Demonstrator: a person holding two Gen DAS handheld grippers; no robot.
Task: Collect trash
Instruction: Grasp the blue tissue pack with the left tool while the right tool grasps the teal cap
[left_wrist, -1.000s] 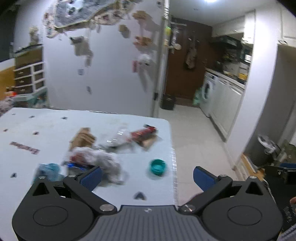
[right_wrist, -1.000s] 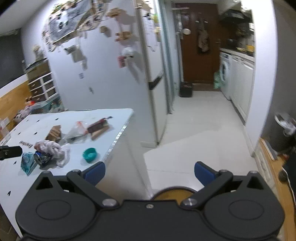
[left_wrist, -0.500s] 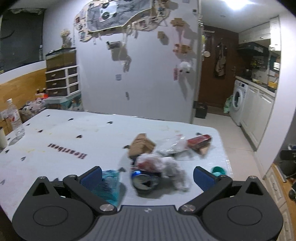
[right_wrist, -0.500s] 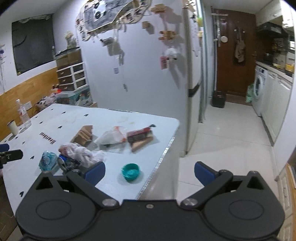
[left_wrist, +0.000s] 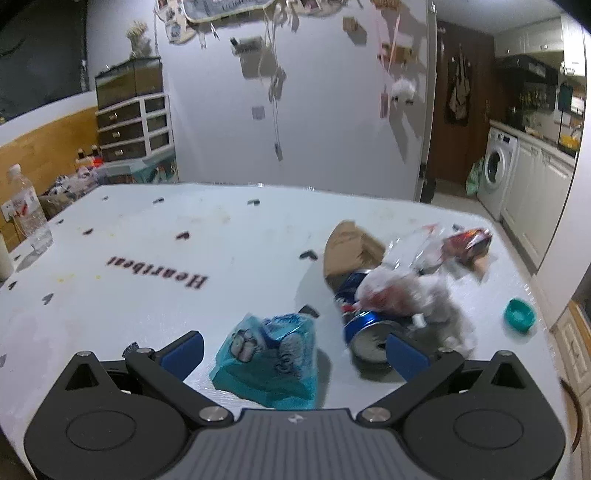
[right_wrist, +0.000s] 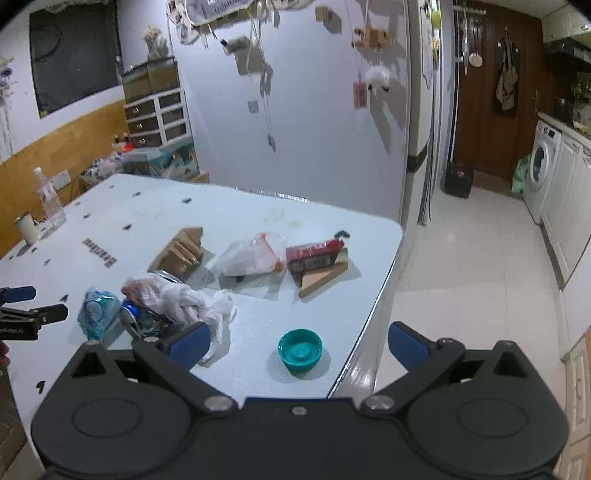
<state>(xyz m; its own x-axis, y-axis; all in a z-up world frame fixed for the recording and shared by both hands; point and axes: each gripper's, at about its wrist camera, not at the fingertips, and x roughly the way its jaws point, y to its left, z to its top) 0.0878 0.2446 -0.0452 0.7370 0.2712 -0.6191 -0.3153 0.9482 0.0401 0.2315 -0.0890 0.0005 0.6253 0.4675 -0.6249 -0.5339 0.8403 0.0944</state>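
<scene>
Trash lies on a white table (left_wrist: 221, 243). A blue wrapper (left_wrist: 271, 350) sits between the fingers of my open left gripper (left_wrist: 295, 350). Just right of it lie a blue can (left_wrist: 364, 328) and a crumpled white bag (left_wrist: 410, 295). Beyond are a brown cardboard piece (left_wrist: 351, 247), a clear bag (right_wrist: 255, 254), a red packet (right_wrist: 314, 253) and a teal lid (right_wrist: 300, 349). My right gripper (right_wrist: 299, 341) is open above the table's near right corner, with the lid between its fingers in the view. The left gripper (right_wrist: 22, 310) shows at the far left.
A water bottle (left_wrist: 26, 210) and a cup (right_wrist: 26, 229) stand at the table's left edge. A white wall with hanging items rises behind the table. To the right, tiled floor (right_wrist: 476, 258) runs past a washing machine (right_wrist: 541, 166) toward a brown door.
Both grippers swung left from the kitchen floor toward the table. The left one came down close over the blue wrapper and can. Both stay open.
</scene>
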